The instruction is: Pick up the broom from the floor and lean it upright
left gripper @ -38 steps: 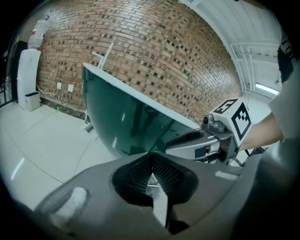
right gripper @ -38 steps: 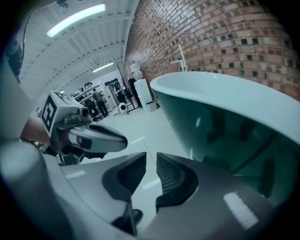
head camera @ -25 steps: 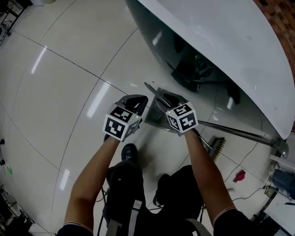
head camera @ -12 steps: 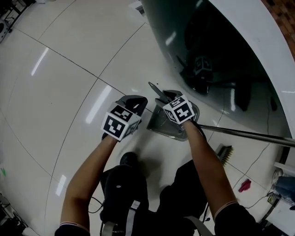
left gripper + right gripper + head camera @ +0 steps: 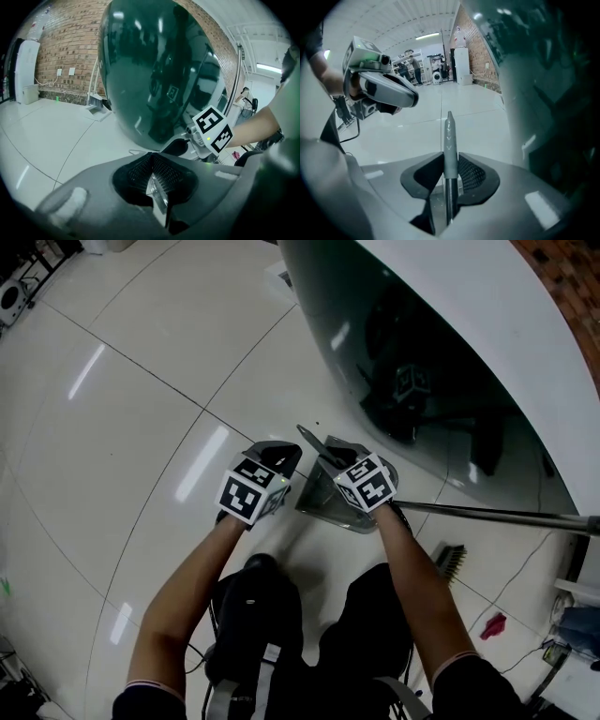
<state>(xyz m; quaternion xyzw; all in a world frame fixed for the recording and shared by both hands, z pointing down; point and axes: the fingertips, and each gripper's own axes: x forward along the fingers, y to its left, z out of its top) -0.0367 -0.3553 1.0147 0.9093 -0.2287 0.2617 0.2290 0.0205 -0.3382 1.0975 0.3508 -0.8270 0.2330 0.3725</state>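
Observation:
The broom lies low across the tiled floor. Its thin grey handle (image 5: 487, 513) runs from the right edge to a tip just past my right gripper (image 5: 343, 454), and the brush head (image 5: 448, 562) sits by my right knee. In the right gripper view the handle (image 5: 449, 136) stands upright between the pads, and the jaws of the right gripper (image 5: 449, 158) are closing on it, both pads against it. My left gripper (image 5: 278, 456) hovers just left of the handle tip. In its own view the left gripper (image 5: 150, 158) has its pads meeting, nothing between them.
A curved dark glass wall (image 5: 422, 362) under a white top rises close ahead and to the right. A shiny grey pan-like thing (image 5: 323, 501) lies under the right gripper. A red scrap (image 5: 492, 624) and cables lie at the lower right. My shoe (image 5: 258, 563) is below the grippers.
Both grippers have sunk toward the floor. The right gripper has settled over the handle's end, so the tip now sticks out beyond it.

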